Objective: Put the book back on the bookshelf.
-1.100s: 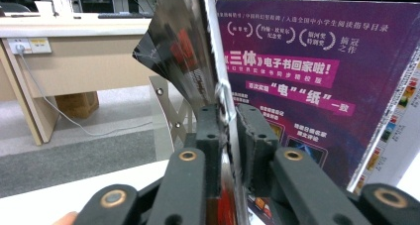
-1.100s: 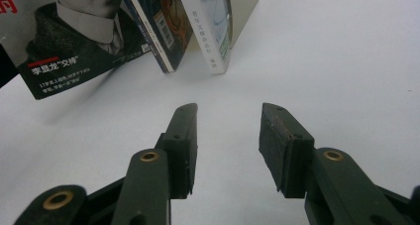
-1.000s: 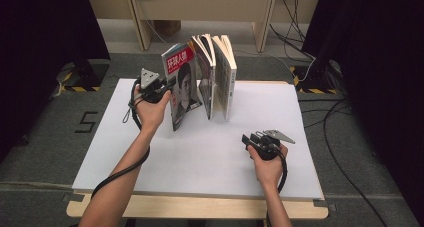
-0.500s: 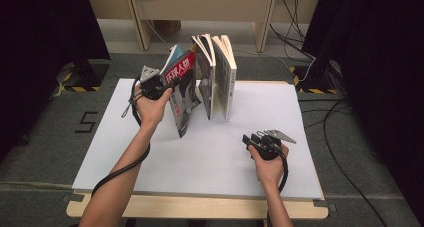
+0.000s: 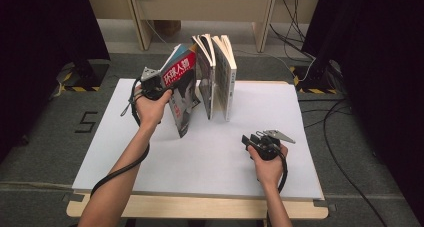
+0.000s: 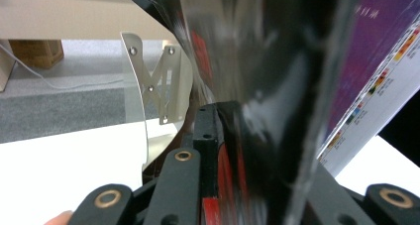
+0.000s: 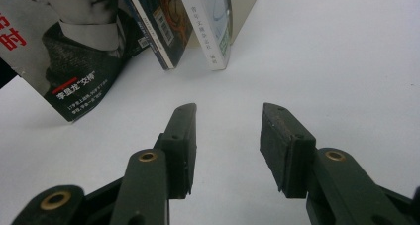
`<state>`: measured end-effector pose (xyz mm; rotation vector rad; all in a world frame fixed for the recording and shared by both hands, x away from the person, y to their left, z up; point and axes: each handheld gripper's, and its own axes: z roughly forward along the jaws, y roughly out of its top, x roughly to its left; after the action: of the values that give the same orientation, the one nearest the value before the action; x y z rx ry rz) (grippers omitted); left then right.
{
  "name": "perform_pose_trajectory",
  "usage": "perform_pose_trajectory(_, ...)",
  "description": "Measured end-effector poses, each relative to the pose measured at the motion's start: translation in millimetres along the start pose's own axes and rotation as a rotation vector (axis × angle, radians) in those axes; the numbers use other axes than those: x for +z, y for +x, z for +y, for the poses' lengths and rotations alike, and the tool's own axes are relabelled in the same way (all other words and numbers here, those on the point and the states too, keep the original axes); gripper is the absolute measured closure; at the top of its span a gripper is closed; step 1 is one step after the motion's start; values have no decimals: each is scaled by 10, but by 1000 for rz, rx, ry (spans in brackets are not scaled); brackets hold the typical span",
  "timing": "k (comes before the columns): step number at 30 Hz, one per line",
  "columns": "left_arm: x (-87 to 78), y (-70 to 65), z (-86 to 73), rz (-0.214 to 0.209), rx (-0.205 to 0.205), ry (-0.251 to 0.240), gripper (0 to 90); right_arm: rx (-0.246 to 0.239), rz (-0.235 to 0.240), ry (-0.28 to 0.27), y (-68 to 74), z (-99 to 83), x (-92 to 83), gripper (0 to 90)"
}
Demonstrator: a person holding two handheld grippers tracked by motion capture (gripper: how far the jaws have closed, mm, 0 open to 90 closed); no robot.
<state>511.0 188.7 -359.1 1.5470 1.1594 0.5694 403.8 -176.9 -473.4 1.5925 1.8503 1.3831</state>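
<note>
A magazine (image 5: 181, 94) with a red title and a black-and-white portrait on its cover stands tilted on one lower corner, left of two upright books (image 5: 220, 77). My left gripper (image 5: 159, 89) is shut on the magazine's left edge. Its jaws have just been closing, and in the left gripper view the glossy magazine (image 6: 277, 76) sits pinched between them. My right gripper (image 5: 248, 139) rests low on the white table (image 5: 250, 177) at the near right, apart from the books. Its jaws (image 7: 227, 131) stand open with nothing between them, facing the magazine (image 7: 74, 61) and the books (image 7: 208, 22).
A metal bookend (image 6: 156, 81) stands behind the magazine. Wooden furniture legs and cables lie on the floor beyond the table's far edge. Dark curtains close in both sides.
The left gripper has tipped the magazine away from the upright books, so it now stands more slanted on its lower corner. The right gripper has stayed where it was.
</note>
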Motion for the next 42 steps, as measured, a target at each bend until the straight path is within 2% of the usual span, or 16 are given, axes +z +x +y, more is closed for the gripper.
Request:
perform_pose_trajectory(6,-3,12,21,21,-14,25,831,6,-1,0,-7,1,-6,585)
perform_pose_trajectory(7,-13,20,29,12,-32,25,844,7,0,2,-8,-1,-4,584)
perform_pose_trajectory(9,-22,18,36,13,-32,26,855,8,0,8,-8,-4,-1,584)
perform_pose_trajectory(13,-53,-8,50,23,-13,-3,858,3,-3,6,-9,-3,-2,584)
perform_pose_trajectory(15,-77,-28,85,29,13,-52,858,6,-3,-2,-8,-3,-4,584)
perform_pose_trajectory(19,-78,-27,134,39,7,-115,859,3,-8,-5,-11,-6,-4,584)
perform_pose_trajectory(20,-78,-27,134,39,7,-115,859,3,-8,-5,-11,-6,-4,584)
perform_pose_trajectory(23,-23,-31,160,66,14,-148,859,5,-5,-5,-4,-9,-4,585)
perform_pose_trajectory(25,-8,-48,154,94,37,-156,859,7,-4,-5,-6,-6,-8,584)
perform_pose_trajectory(29,-27,-81,98,97,48,-151,859,5,-7,-6,-23,-1,-18,584)
perform_pose_trajectory(33,-52,-85,69,96,38,-156,859,11,-4,-5,-23,-6,-13,585)
perform_pose_trajectory(39,-87,-61,115,135,51,-171,859,9,-2,-6,-6,-1,-21,585)
perform_pose_trajectory(42,-83,-43,121,136,47,-177,859,6,-4,-5,-16,-3,-18,584)
